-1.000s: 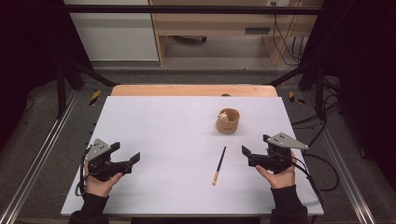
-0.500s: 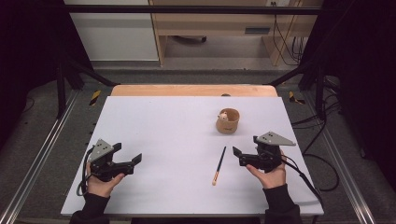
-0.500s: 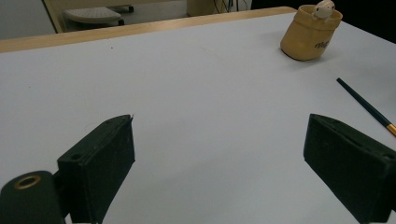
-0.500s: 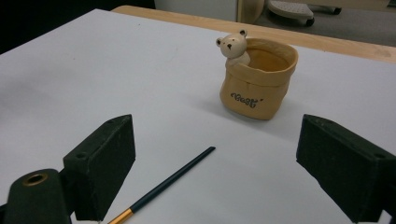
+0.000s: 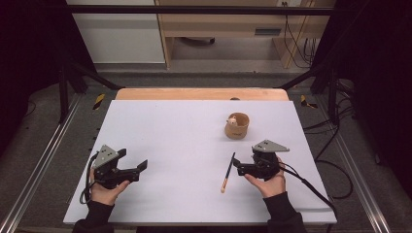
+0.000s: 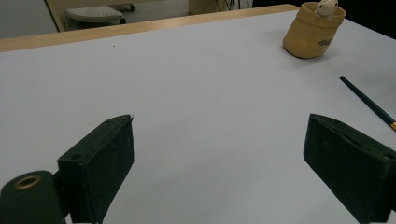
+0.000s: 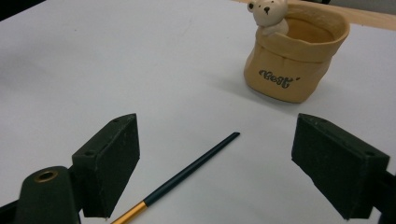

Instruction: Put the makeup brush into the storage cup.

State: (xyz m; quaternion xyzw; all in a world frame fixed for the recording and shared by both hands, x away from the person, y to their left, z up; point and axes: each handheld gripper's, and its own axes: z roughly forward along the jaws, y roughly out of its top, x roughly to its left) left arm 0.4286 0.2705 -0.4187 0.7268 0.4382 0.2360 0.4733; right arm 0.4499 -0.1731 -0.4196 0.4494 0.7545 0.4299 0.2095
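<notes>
Lying between spread jaws, pencil (image 7: 187,172) (butt cropped)

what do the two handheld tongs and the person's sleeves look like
Both tongs, left and right, are black, each topped by a grey three-cornered plate and trailing a black cable. The gripper views show thick, blocky black jaws, with a brass-coloured ring set in the body at lower left. The sleeves are dark.
</notes>
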